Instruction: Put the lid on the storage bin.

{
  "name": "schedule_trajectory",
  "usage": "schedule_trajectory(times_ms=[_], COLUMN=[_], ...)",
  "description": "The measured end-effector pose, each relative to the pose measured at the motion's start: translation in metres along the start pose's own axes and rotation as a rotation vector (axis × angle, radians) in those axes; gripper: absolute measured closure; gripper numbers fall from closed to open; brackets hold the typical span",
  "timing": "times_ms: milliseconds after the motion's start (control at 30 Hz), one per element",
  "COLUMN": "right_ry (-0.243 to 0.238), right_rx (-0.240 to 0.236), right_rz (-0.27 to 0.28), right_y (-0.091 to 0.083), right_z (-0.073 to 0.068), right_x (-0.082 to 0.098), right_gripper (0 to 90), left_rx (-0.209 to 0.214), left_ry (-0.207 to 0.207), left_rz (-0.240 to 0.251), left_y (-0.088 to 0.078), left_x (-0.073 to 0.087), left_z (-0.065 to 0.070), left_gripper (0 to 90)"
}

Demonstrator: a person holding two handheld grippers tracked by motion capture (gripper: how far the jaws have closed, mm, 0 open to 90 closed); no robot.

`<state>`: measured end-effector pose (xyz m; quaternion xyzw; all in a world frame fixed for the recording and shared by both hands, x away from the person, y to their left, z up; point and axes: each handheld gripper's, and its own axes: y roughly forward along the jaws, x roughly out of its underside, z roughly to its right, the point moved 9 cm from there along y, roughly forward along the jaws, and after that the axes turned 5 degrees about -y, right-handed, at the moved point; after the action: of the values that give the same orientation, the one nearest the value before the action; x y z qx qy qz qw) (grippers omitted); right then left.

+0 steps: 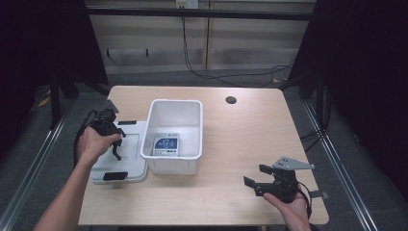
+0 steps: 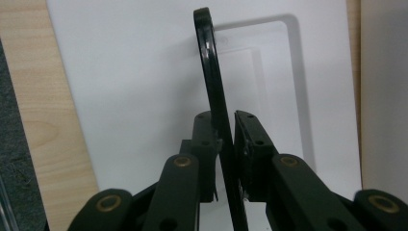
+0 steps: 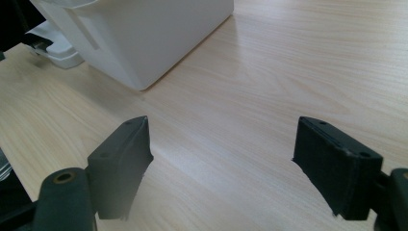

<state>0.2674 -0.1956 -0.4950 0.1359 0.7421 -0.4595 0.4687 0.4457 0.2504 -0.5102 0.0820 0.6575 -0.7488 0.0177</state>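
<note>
now the left gripper (image 2: 225,144) is pinching the black latch (image 2: 211,82) standing up off the white lid (image 1: 126,159), which lies flat just left of the white bin (image 1: 175,166). latch runs straight away from the jaws. right gripper (image 1: 257,179) is spread, idle, well apart right.

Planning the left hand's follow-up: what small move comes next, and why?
Probably lift the flat white plastic lid slightly: the left gripper is shut on its black clip handle, and the open white plastic bin stands right beside it.
</note>
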Motion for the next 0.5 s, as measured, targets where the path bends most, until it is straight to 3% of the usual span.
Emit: schedule_trajectory(times_ms=[500], right_ry=[0.002], right_rx=[-0.002], right_rz=[-0.005], right_y=[0.0006], right_z=[-0.0002], right_x=[0.0004], right_gripper=[20.2], left_rx=[-0.003], left_ry=[-0.039], left_rz=[-0.019], left_y=[0.0011], left_x=[-0.0016], left_z=[0.0018], left_gripper=[82.5])
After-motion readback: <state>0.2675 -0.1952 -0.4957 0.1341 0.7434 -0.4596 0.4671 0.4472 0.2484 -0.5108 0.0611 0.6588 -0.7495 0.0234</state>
